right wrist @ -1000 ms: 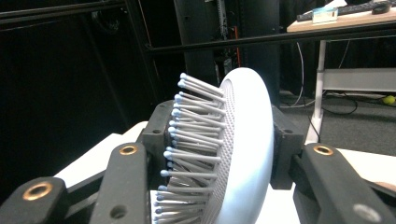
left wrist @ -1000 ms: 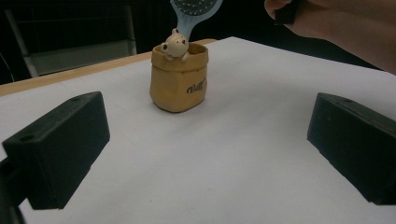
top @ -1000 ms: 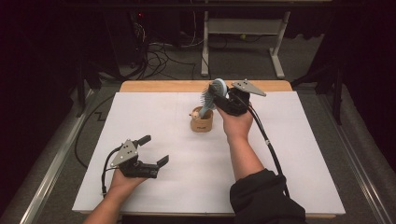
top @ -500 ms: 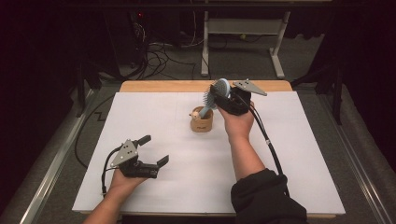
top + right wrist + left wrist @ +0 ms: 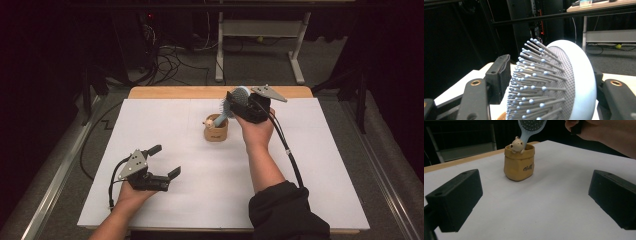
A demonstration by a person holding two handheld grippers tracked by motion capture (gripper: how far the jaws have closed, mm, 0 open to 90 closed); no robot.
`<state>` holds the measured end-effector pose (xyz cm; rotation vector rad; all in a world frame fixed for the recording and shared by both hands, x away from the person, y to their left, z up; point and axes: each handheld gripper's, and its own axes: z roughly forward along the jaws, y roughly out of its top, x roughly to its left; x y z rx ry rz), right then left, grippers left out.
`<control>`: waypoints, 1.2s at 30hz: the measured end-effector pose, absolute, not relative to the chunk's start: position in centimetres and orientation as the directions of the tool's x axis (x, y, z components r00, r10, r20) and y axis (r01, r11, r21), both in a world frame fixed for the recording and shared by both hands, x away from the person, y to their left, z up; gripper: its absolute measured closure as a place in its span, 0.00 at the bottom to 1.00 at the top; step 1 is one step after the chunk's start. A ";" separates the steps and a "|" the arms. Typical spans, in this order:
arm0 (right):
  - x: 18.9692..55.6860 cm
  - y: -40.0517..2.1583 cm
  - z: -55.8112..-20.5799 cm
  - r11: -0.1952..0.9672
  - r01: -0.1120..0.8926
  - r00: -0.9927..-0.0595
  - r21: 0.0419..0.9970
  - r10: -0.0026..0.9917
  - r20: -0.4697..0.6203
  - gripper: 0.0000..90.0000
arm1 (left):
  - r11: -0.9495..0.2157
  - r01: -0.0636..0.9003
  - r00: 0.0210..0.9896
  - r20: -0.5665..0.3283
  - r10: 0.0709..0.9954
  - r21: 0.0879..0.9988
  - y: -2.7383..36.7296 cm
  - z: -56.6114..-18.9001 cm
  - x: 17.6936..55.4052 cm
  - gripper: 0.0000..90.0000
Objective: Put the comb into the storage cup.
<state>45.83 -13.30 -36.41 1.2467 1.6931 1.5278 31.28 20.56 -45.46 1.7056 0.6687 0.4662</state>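
A light blue hairbrush [image 5: 222, 116] stands handle-down in a small tan pot [image 5: 216, 131] with a bear figure [image 5: 517, 144] on its rim, at the middle back of the white table. My right gripper [image 5: 239, 98] is up at the brush head [image 5: 574, 75]. Its jaws have just been opening and now stand open on either side of the head, one before the bristles, one behind the back. My left gripper [image 5: 165, 160] rests on the table at the front left, open and empty, facing the pot [image 5: 519, 165] and the brush [image 5: 531, 125].
The white sheet [image 5: 310, 150] covers the table, with a wooden edge [image 5: 180, 92] at the back. Cables and a metal frame [image 5: 260, 30] stand on the dark floor beyond. A cable [image 5: 287, 150] trails from the right gripper along the forearm.
The brush head leans a touch further right between the right gripper's jaws. Both hands keep their places.
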 end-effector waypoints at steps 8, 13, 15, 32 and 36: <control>45.8 -13.7 -36.9 -0.066 0.287 -0.403 0.955 0.896 0.184 0.36 | -0.152 0.185 0.756 -0.042 0.653 0.971 20.5 -45.5 31.3 0.00; 45.9 -14.1 -37.2 -0.065 0.295 -0.401 0.953 0.897 0.186 0.34 | -0.150 0.184 0.755 -0.042 0.654 0.971 20.6 -45.5 31.3 0.00; 45.9 -14.2 -37.2 -0.064 0.297 -0.401 0.953 0.897 0.185 0.33 | -0.150 0.185 0.755 -0.043 0.654 0.971 20.6 -45.5 31.3 0.00; 45.8 -15.0 -37.7 -0.042 0.314 -0.401 0.949 0.900 0.172 0.31 | -0.153 0.189 0.754 -0.044 0.656 0.970 20.6 -45.5 31.3 0.00; 45.8 -15.0 -37.7 -0.032 0.316 -0.403 0.948 0.901 0.164 0.30 | -0.157 0.190 0.754 -0.041 0.655 0.969 20.5 -45.6 31.3 0.00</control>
